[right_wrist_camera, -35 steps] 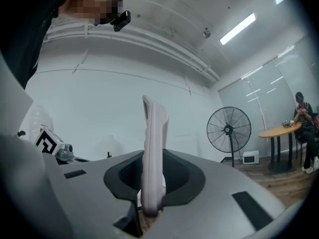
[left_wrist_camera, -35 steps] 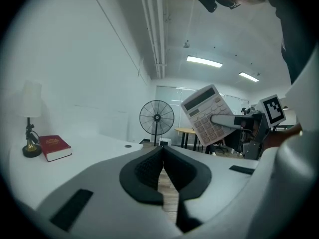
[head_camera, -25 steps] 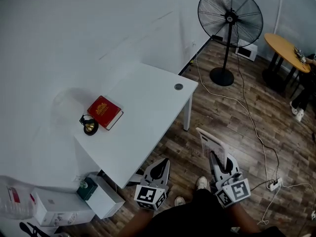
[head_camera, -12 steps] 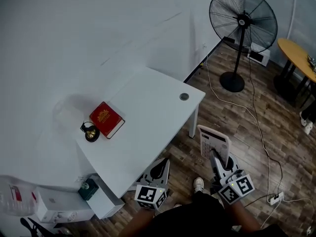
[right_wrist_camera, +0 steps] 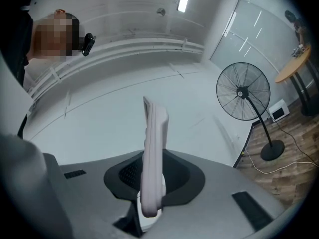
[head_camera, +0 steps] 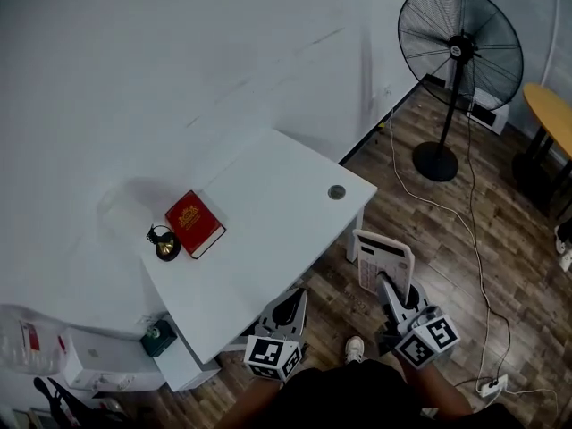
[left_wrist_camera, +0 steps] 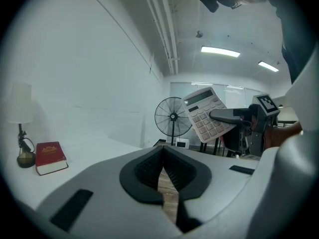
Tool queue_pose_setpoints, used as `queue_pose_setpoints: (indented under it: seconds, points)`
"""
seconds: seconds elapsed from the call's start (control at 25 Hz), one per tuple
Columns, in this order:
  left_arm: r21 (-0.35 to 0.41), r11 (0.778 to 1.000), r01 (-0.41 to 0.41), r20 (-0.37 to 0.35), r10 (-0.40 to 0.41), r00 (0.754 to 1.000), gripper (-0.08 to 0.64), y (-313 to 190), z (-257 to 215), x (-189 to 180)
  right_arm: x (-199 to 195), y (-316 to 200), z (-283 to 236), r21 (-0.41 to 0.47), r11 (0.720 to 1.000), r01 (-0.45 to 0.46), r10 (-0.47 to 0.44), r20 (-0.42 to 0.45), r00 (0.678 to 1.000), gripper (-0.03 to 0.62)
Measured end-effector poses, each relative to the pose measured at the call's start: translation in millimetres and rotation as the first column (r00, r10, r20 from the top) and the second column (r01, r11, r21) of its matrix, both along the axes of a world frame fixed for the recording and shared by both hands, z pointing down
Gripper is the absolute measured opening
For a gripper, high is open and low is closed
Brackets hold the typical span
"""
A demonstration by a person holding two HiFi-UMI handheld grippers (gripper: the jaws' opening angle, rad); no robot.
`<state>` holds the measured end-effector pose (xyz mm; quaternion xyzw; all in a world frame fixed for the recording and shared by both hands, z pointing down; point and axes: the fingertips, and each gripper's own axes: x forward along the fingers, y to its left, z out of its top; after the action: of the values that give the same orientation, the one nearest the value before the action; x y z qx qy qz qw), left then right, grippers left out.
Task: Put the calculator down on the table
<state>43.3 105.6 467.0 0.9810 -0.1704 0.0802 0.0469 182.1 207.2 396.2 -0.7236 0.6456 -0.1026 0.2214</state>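
A white calculator (head_camera: 382, 259) stands tilted over the wood floor, just off the white table's (head_camera: 268, 239) near right corner. My right gripper (head_camera: 385, 284) is shut on its lower end. In the right gripper view the calculator (right_wrist_camera: 152, 148) shows edge-on between the pads of that gripper (right_wrist_camera: 149, 176). My left gripper (head_camera: 287, 309) hovers at the table's front edge, shut and empty. In the left gripper view its pads meet at the tip of the gripper (left_wrist_camera: 163, 153), and the calculator (left_wrist_camera: 203, 116) shows its keys to the right.
A red book (head_camera: 193, 222) and a small lamp (head_camera: 163, 244) sit on the table's left part, and a round grommet (head_camera: 336, 191) near its right corner. A standing fan (head_camera: 460, 47) and cables (head_camera: 474, 239) occupy the floor to the right. White boxes (head_camera: 107, 365) sit lower left.
Both grippers have moved forward toward the table with the person. The calculator, still gripped, now sits closer to the table's right corner and has rolled a little.
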Motion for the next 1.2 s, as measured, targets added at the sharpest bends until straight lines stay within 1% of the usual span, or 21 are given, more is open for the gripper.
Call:
queue_pose_setpoints:
  seconds: [0.32, 0.64, 0.8, 0.96, 1.2]
  points:
    - [-0.013, 0.997, 0.073, 0.014, -0.073, 0.997, 0.020, -21.4, 9.1, 17.4, 26.0, -35.0, 7.2, -0.004, 0.997, 0.074, -0.074, 0.032, 0.997, 0.086]
    - [-0.018, 0.990, 0.141, 0.013, -0.141, 0.990, 0.020, -67.8, 13.7, 25.9, 38.4, -92.3, 17.5, -0.028, 0.990, 0.138, -0.138, 0.018, 0.990, 0.087]
    - [-0.029, 0.984, 0.176, 0.020, -0.175, 0.984, 0.020, -94.5, 17.0, 24.1, 34.1, -126.0, 21.5, -0.030, 0.983, 0.180, -0.178, 0.053, 0.983, 0.086]
    - [-0.021, 0.978, 0.205, 0.015, -0.205, 0.979, 0.020, -122.6, 12.7, 23.5, 32.8, -162.2, 19.6, -0.026, 0.974, 0.226, -0.224, 0.052, 0.973, 0.086]
    - [-0.043, 0.963, 0.267, 0.028, -0.266, 0.963, 0.020, -167.4, 19.6, 4.3, 22.4, -218.3, 25.3, -0.044, 0.958, 0.283, -0.279, 0.079, 0.957, 0.086]
